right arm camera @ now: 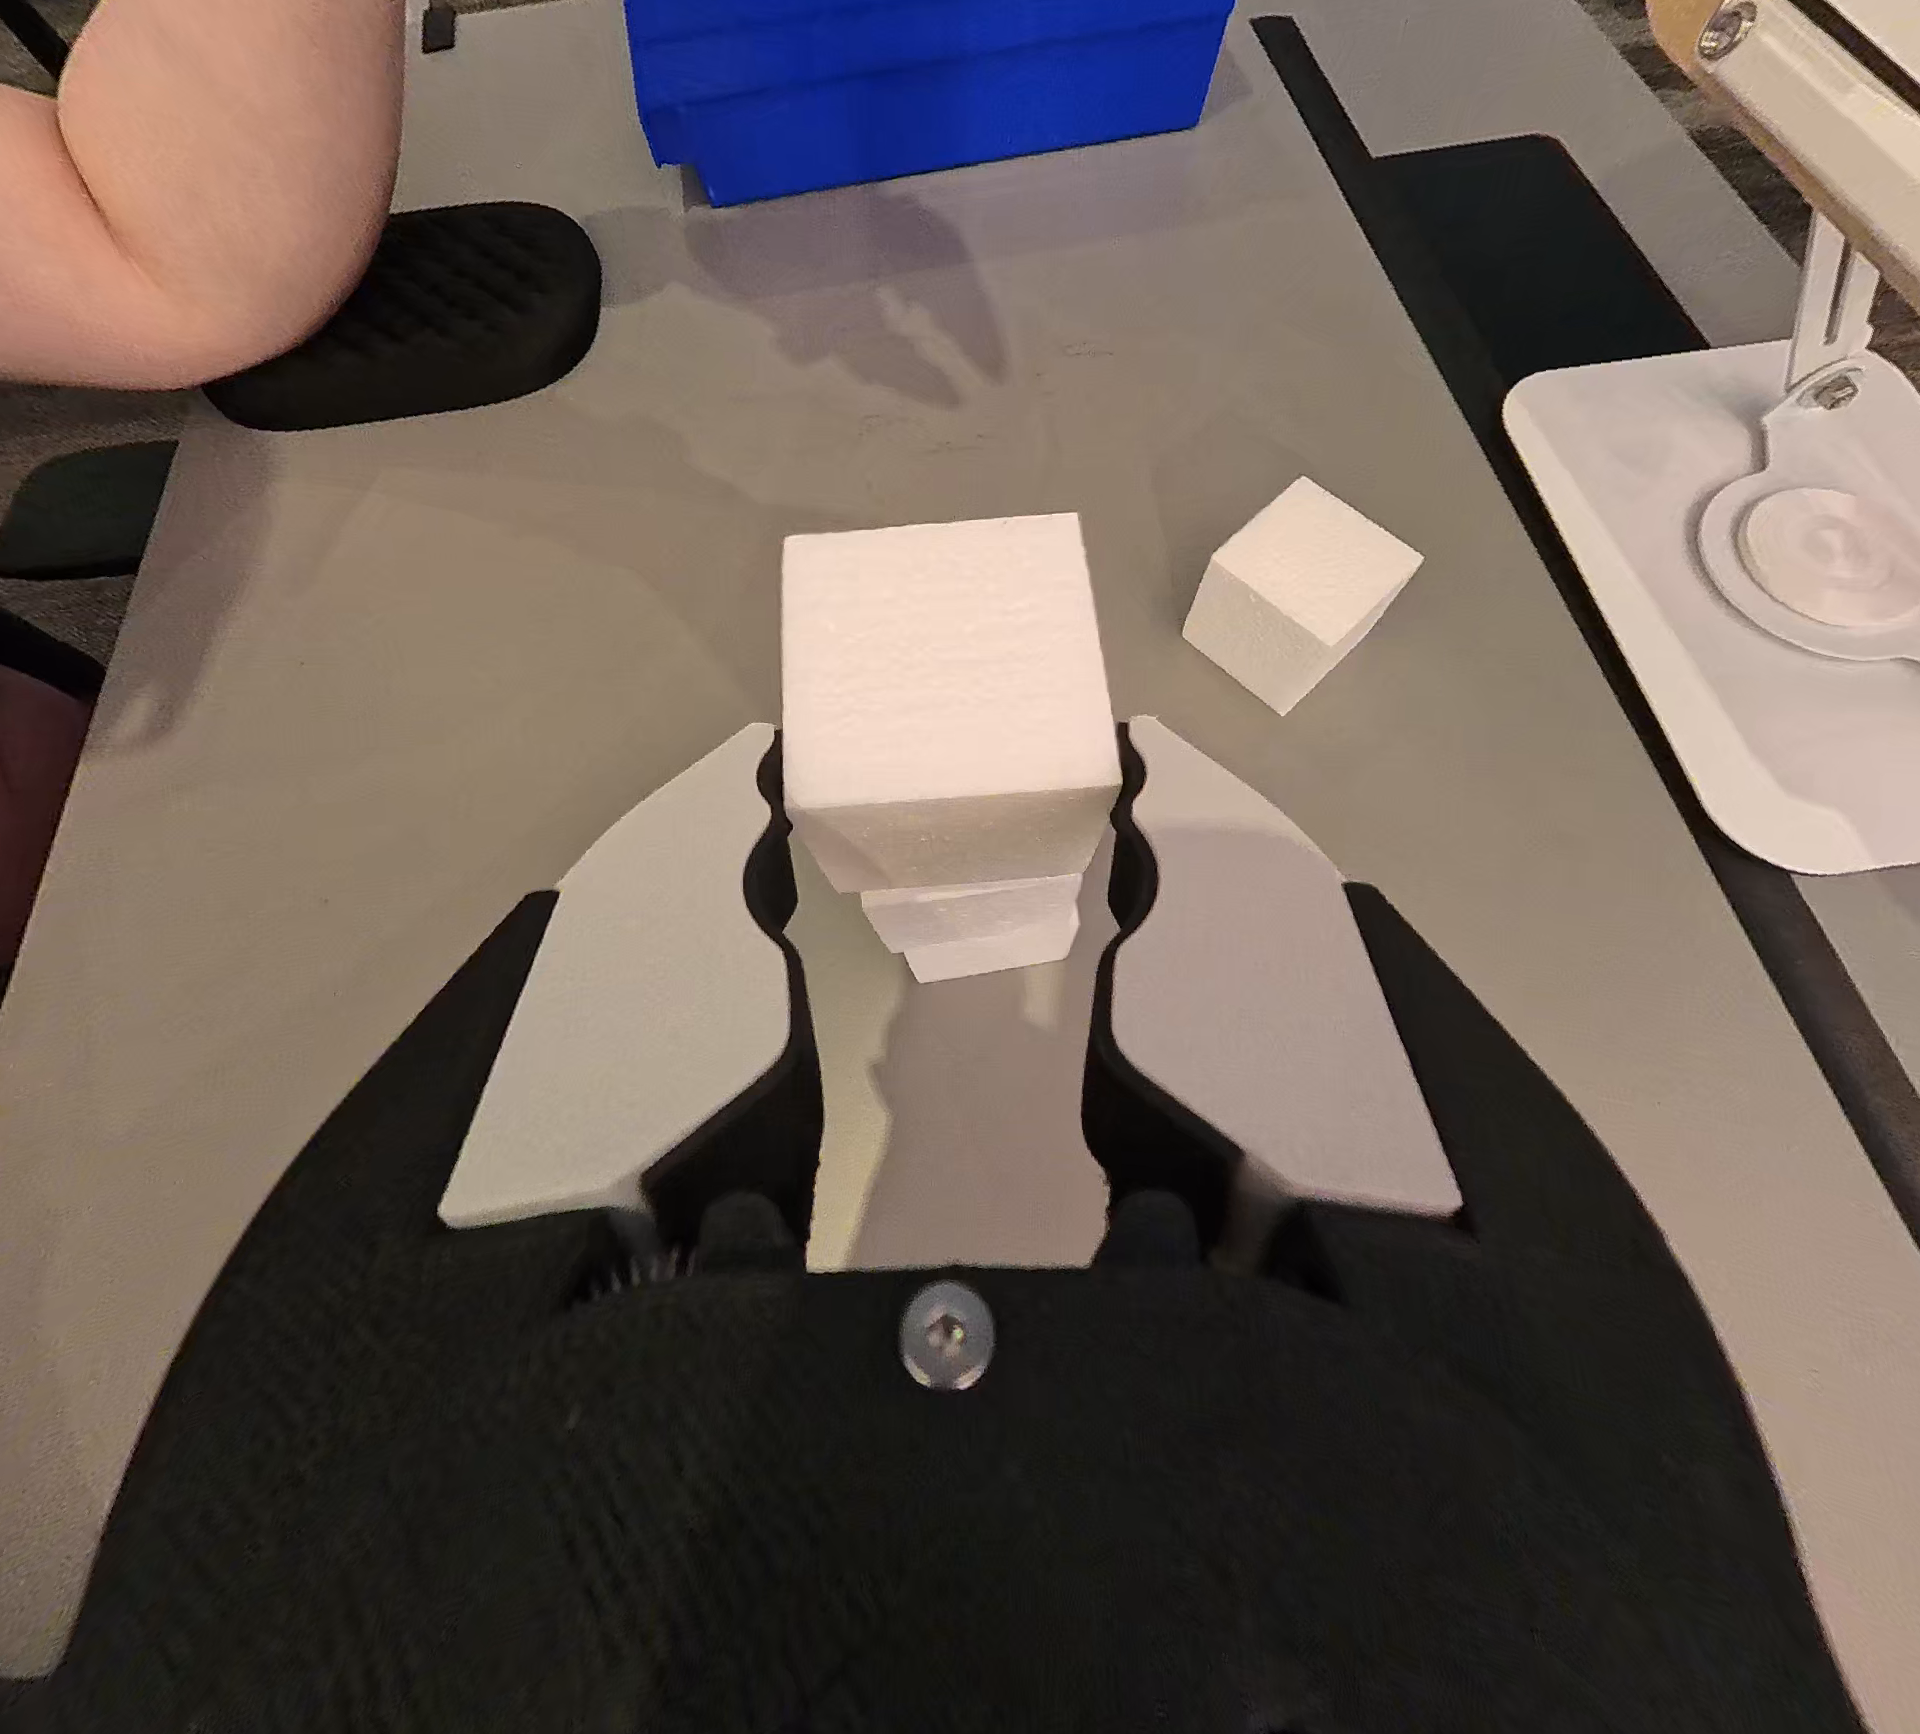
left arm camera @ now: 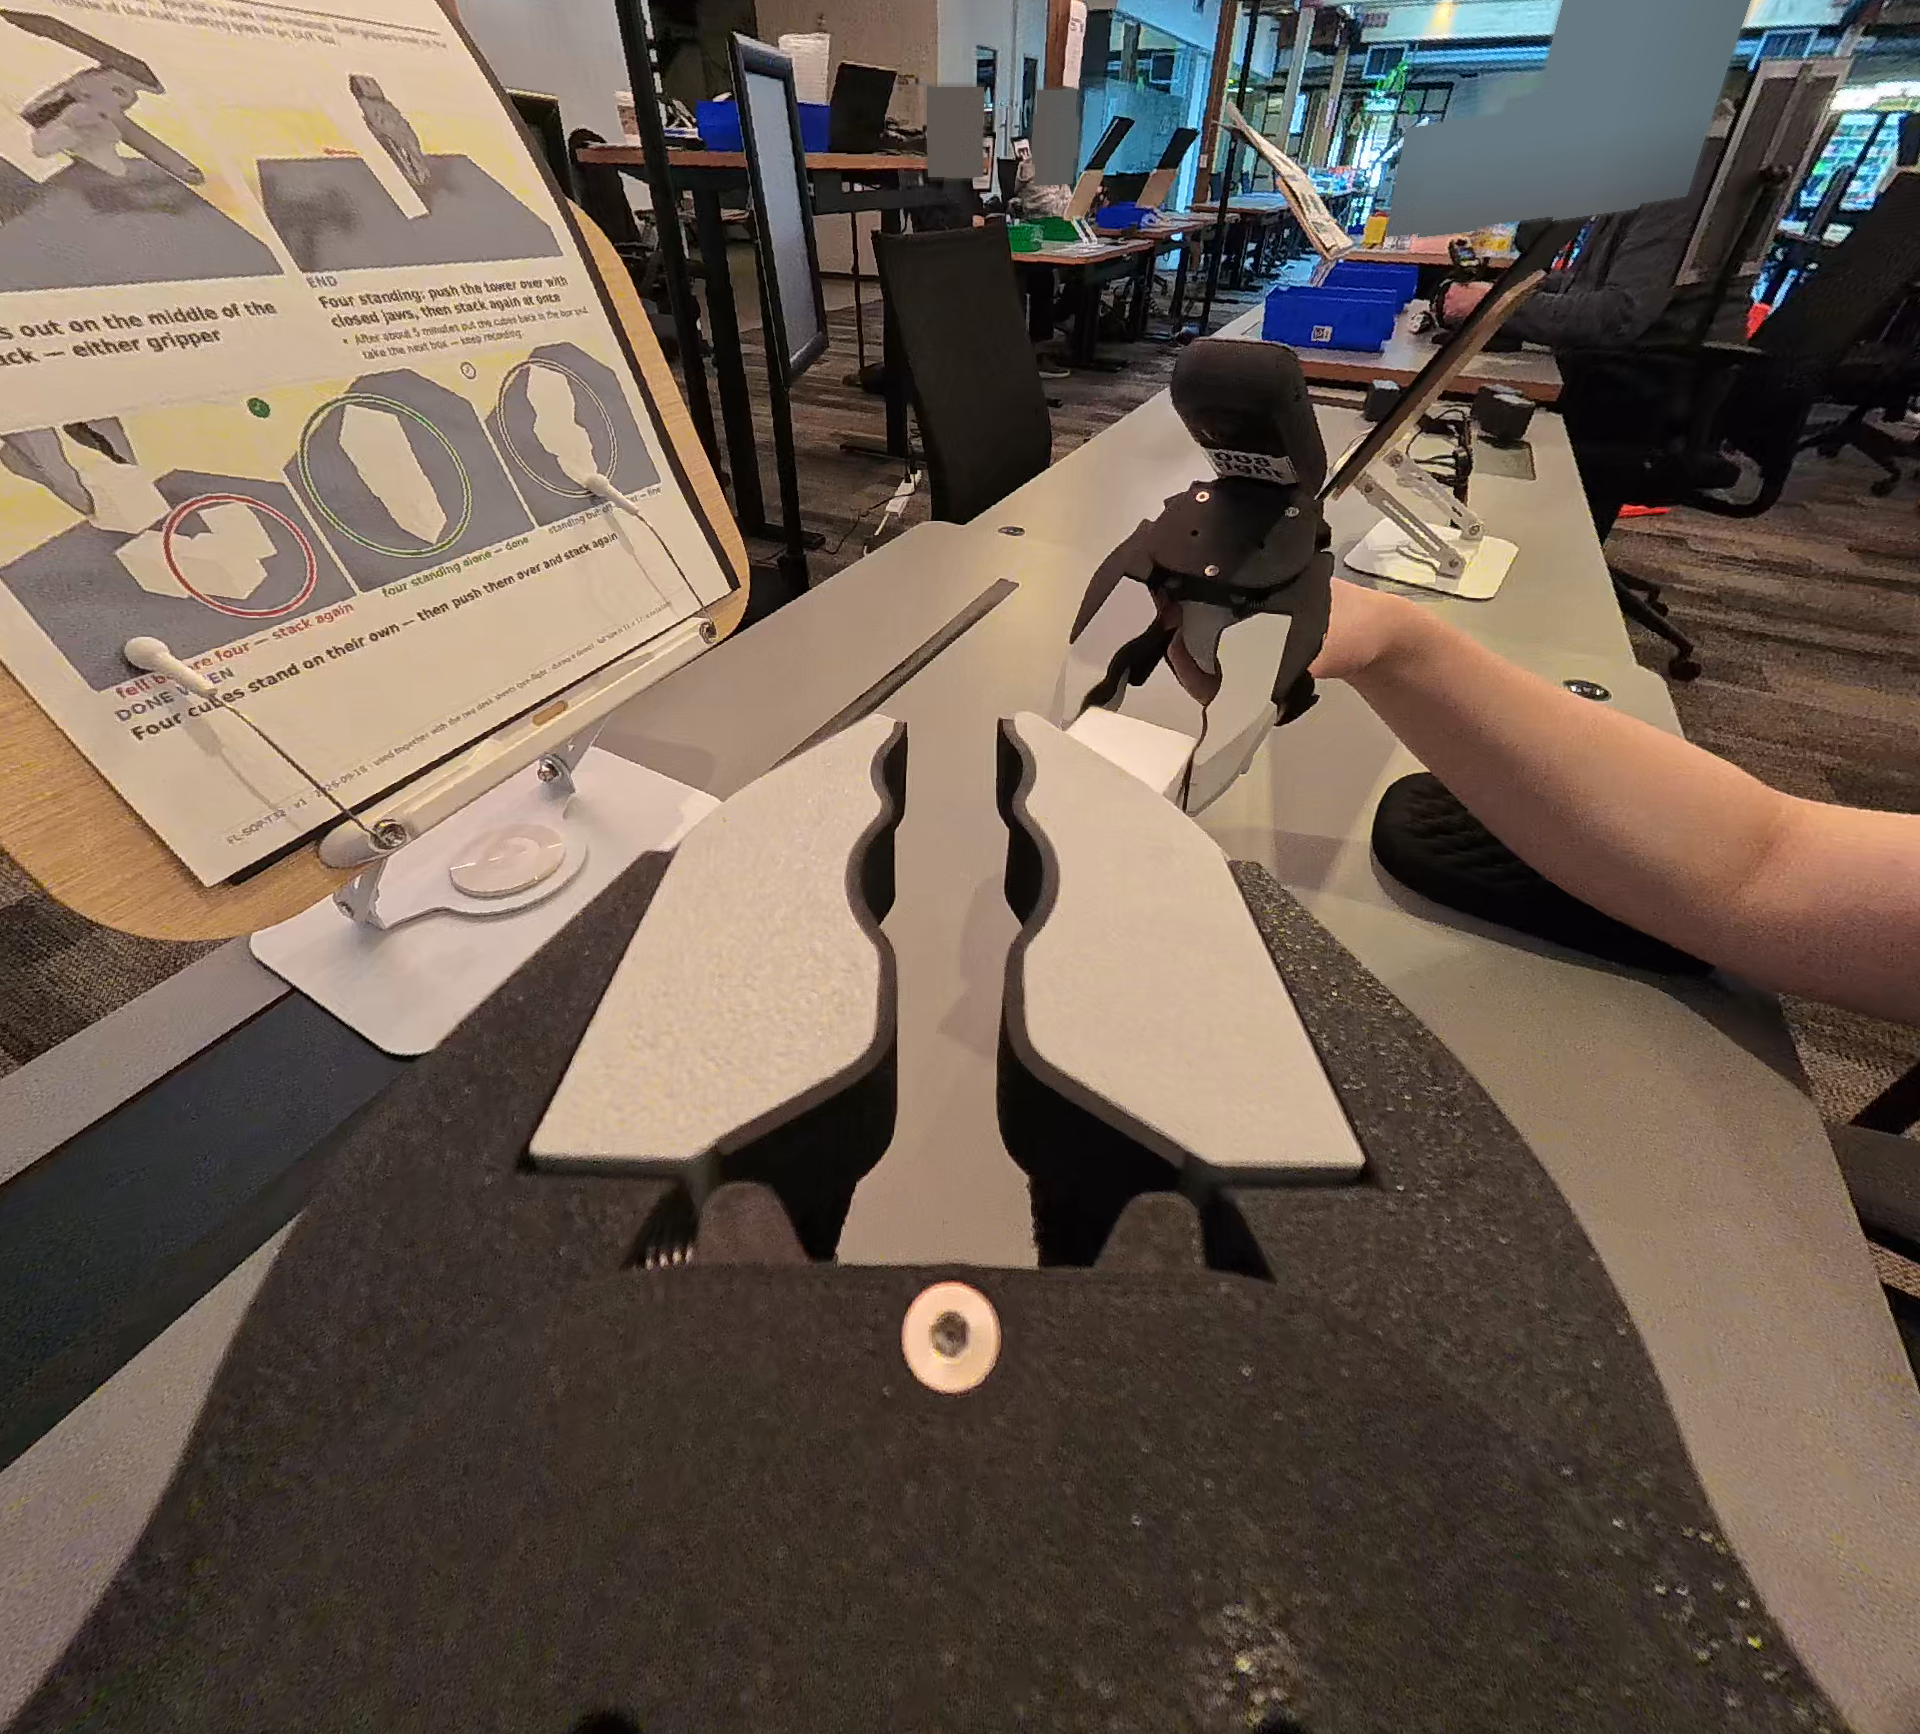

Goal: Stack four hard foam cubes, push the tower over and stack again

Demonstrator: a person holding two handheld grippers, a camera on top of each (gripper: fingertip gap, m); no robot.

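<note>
Fingers (right arm camera: 1236, 936) of the right gripper (right arm camera: 948, 734), pale grey pads on black frames, stand parted on either side of a tower of three white hard foam cubes (right arm camera: 951, 749) on the grey tabletop (right arm camera: 416, 697). Whether the pads press the topmost cube or merely flank it cannot be told; in the right wrist view the fingertips sit at the top cube's lower corners with almost no gap. The three cubes are stacked slightly askew, each lower one peeking out beneath the one above. A fourth white foam cube (right arm camera: 1299, 609) lies alone on the table at two o'clock from the tower, turned at an angle and well apart from it. A blue plastic bin (right arm camera: 935, 22) sits at twelve o'clock, at the far end of the table. A bare forearm (right arm camera: 187, 126) rests at ten o'clock on a black padded armrest (right arm camera: 436, 313).

In the left wrist view, the left gripper (left arm camera: 951, 734) hovers with its fingers slightly apart and nothing between them. At one o'clock, the right gripper (left arm camera: 1164, 749), held in a hand (left arm camera: 1351, 635), reaches down over the top white cube (left arm camera: 1127, 744). A paper instruction sheet on a wooden stand (left arm camera: 312, 334) occupies ten o'clock.
</note>
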